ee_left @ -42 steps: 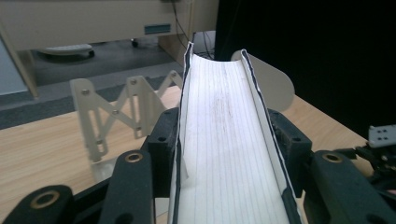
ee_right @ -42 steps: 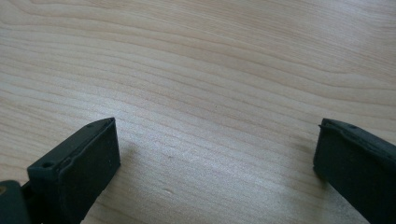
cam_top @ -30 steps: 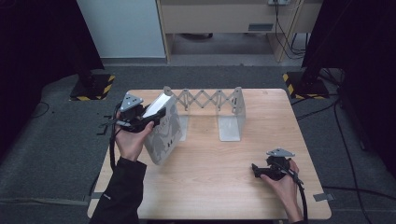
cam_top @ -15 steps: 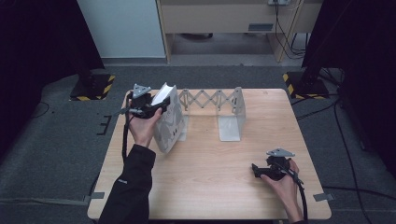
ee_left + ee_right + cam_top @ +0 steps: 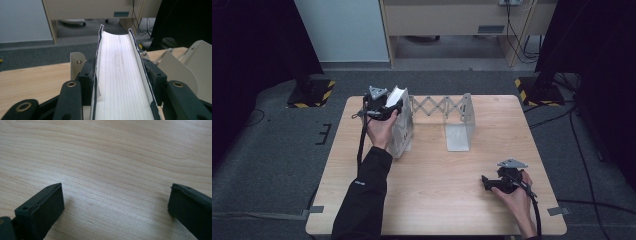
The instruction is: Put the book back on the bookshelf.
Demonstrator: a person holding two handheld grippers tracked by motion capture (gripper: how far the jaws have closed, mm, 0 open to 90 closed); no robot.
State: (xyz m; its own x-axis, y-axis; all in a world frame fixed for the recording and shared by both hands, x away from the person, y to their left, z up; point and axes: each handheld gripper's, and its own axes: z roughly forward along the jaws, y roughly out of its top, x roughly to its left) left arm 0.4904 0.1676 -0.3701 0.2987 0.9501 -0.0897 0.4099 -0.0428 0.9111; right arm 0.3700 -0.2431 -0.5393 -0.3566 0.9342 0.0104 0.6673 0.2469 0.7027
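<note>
From the high view, the left hand-held gripper sits at the far left part of the wooden worktop, clamped on a white book that stands above the left end plate of an expanding metal book rack. The rack's scissor lattice stretches right to a second end plate, which stands just beside the book's path on that side. The right hand-held gripper rests low near the worktop's near right corner, well apart from the rack, with bare wood between. Beyond the worktop lie grey carpet, a pale cabinet and two yellow-and-black striped stand bases.

In the left gripper view, the book lies between the two black jaws, page edges facing up, its dark-edged covers pressed by the pads on both sides. A beige rack plate rises just behind the left jaw, and another curved plate stands close on the right.

In the right gripper view, the jaws stand wide apart over bare wood grain, nothing between them.
</note>
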